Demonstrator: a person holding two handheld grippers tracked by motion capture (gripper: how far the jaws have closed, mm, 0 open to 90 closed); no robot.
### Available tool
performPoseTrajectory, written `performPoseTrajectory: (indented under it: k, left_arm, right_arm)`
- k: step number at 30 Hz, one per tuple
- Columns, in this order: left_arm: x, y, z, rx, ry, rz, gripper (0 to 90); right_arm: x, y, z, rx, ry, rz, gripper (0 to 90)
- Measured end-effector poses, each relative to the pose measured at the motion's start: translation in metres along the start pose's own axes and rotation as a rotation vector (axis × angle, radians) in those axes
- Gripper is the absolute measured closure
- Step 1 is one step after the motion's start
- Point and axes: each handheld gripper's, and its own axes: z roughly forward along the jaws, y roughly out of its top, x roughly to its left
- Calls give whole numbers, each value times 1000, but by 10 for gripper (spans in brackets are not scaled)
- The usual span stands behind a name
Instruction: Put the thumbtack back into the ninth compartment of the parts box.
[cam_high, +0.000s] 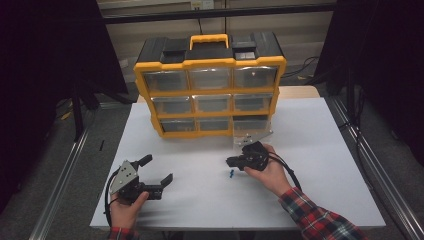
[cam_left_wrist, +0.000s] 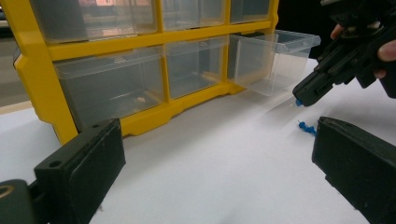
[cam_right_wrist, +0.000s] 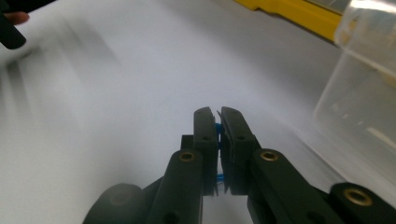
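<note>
On a white table, a yellow-and-black drawer cabinet with clear bins is standing at the far side, its carry handle on top. The bottom-right clear drawer is sitting pulled out of its slot, projecting toward the person. The right gripper, held in the person's right hand with a plaid sleeve behind it, is hovering just in front of that drawer; its jaws are pressing together on a small blue pushpin, whose blue plastic is showing in the narrow slit between the pads in the right gripper view and at the jaw tips in the left gripper view. A second blue pushpin is lying on the table just below and beside the right gripper, apart from it. The left gripper is resting near the table's front left in the person's left hand, its jaws standing wide apart with nothing between them, well apart from both pins.
</note>
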Motion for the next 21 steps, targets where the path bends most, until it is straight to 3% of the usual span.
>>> performPoseTrajectory:
  k: [21]
  left_arm:
    - [0, 0, 0, -9, -7, -16, 23]
  right_arm:
    - [-6, 20, -25, -27, 33, 26, 865]
